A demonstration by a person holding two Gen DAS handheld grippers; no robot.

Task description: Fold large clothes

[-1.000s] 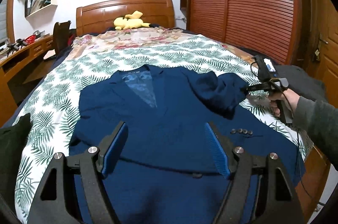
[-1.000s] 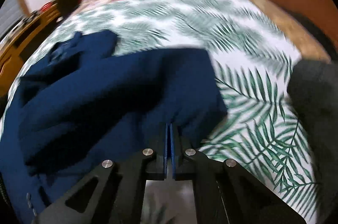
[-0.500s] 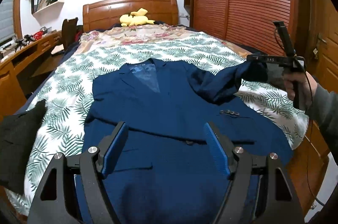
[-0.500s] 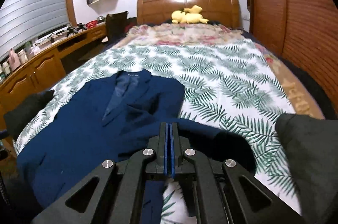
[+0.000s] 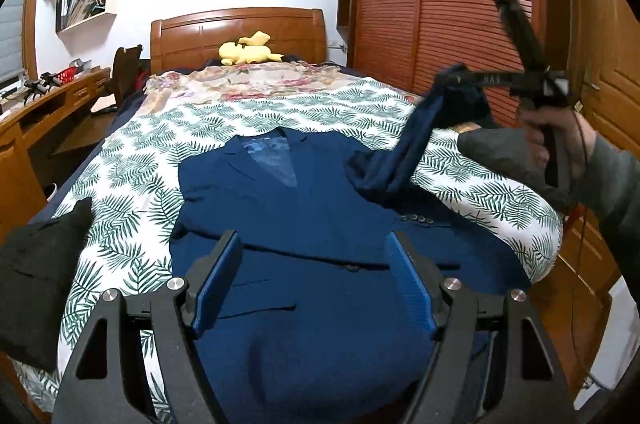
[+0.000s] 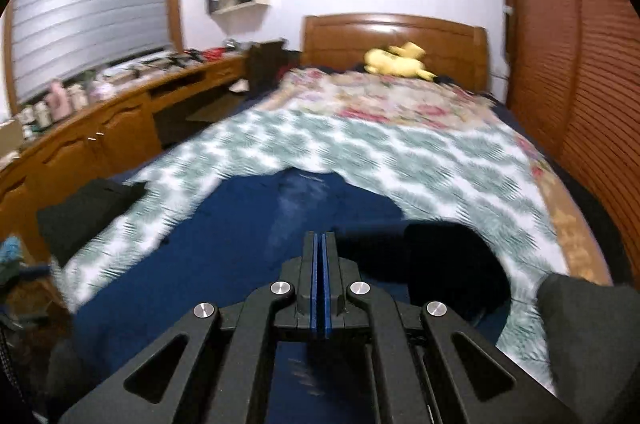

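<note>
A navy blue jacket (image 5: pixel 304 224) lies front up on the bed, collar toward the headboard; it also shows in the right wrist view (image 6: pixel 224 244). My left gripper (image 5: pixel 314 260) is open and empty above the jacket's lower front. My right gripper (image 5: pixel 450 78) is shut on the jacket's right sleeve (image 5: pixel 404 152) and holds its cuff high above the bed's right side. In the right wrist view the right gripper (image 6: pixel 319 238) has its pads pressed together, with sleeve cloth (image 6: pixel 440 256) hanging beside and below it.
The bed has a palm-leaf sheet (image 5: pixel 152 184), a floral blanket (image 5: pixel 256 84) and a yellow plush toy (image 5: pixel 248 52) by the headboard. A black garment (image 5: pixel 36 272) lies at the bed's left edge, a grey one (image 5: pixel 496 152) at the right. Wardrobe (image 5: pixel 452 4) right, desk (image 6: pixel 92 136) left.
My right gripper has lifted the sleeve from the jacket up and to the right, pulling it taut. The left gripper has drawn back toward the foot of the bed, still open.
</note>
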